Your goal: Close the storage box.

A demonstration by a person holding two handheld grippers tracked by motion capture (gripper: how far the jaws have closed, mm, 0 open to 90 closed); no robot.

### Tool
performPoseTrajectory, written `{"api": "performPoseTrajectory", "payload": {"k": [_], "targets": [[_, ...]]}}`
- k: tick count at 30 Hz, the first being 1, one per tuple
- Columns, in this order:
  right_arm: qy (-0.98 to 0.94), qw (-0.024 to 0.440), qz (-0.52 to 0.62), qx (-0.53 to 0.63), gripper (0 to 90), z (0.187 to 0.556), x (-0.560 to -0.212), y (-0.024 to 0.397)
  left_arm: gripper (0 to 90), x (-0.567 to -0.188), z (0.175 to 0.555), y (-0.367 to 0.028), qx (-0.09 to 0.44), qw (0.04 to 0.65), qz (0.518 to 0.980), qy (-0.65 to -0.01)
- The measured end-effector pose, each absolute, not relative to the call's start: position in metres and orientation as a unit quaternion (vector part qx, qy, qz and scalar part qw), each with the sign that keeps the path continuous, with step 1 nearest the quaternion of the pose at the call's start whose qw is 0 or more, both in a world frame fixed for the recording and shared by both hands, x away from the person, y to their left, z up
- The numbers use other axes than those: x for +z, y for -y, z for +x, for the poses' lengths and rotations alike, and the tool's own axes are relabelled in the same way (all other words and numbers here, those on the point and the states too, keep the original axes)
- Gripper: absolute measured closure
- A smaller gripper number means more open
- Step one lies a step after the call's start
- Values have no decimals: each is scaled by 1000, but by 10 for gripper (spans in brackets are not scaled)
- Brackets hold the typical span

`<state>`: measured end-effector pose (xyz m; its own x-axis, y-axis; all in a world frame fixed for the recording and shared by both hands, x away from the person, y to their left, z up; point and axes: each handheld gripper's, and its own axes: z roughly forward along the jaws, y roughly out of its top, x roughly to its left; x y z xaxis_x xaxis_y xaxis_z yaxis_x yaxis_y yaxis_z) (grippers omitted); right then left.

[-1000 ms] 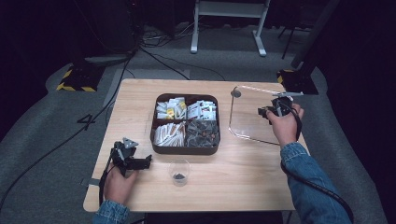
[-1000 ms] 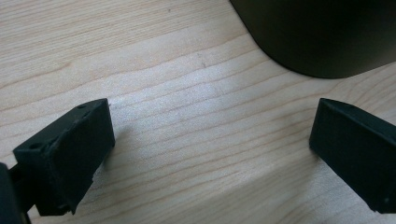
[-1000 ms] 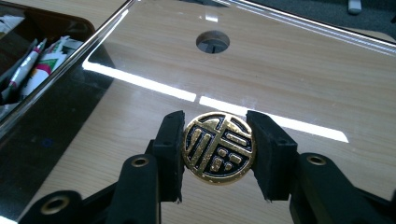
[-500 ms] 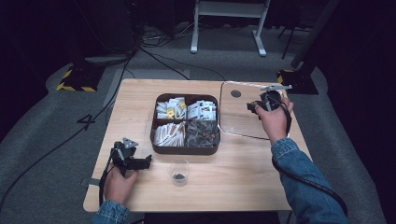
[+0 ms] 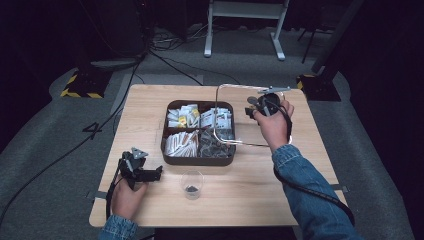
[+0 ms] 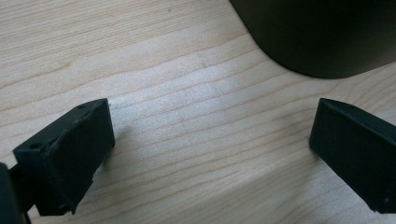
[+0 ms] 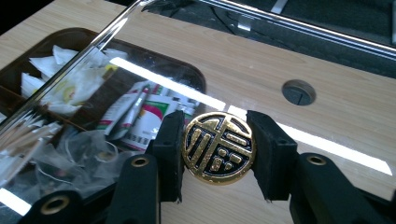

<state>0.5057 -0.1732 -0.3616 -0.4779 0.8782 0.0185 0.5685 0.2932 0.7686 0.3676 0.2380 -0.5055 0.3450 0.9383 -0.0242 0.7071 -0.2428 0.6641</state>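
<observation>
Right gripper (image 7: 218, 149) is pinching the gold knob (image 7: 218, 147) of the clear lid (image 5: 235, 117), holding it partly over the brown tray (image 5: 169, 150). Left gripper (image 6: 210, 154) rests on the desk (image 5: 150, 100), jaws spread.

My left hand (image 5: 127, 197) rests low at the near left, its black two-jaw left gripper (image 6: 210, 154) lying level with the jaws spread wide — nothing between them. My right arm, in a blue denim sleeve (image 5: 307, 192), reaches forward; the right gripper (image 7: 218, 148) is raised, its pads pressed against both sides of what it carries.
</observation>
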Motion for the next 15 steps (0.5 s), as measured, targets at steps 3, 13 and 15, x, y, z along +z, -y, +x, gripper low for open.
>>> {"api": "performPoseTrajectory", "payload": {"k": [3, 13, 15], "targets": [[-781, 208, 460, 369, 589, 505, -361, 161, 4, -505, 368, -238, 194, 298, 764, -538], [-786, 206, 449, 371, 588, 502, -358, 129, 4, -505, 368, -238, 194, 297, 765, -538], [-788, 206, 446, 371, 589, 502, -358, 123, 4, -505, 368, -238, 194, 297, 765, -538]]}}
